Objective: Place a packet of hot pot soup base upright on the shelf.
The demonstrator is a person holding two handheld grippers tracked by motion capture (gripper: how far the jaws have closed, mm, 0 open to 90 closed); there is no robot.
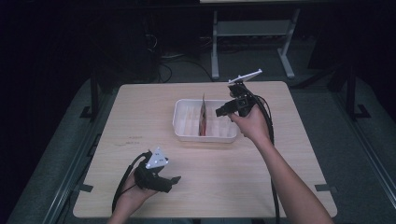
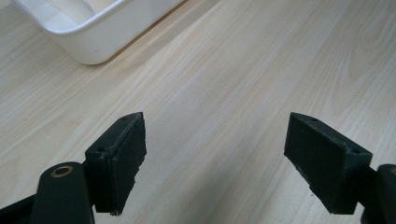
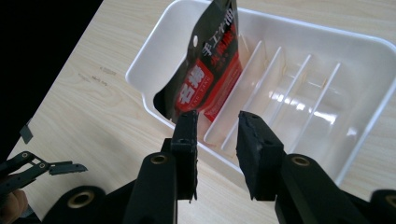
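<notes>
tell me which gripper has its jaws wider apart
The left gripper, low over bare table near the person. Its jaws stand wide with nothing between them. The right gripper, at the tray with the packet, has only a narrow gap.

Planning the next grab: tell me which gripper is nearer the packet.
Right. The right gripper hovers at the tray's edge just beside the packet; the left gripper sits low over the table's near side, well away.
</notes>
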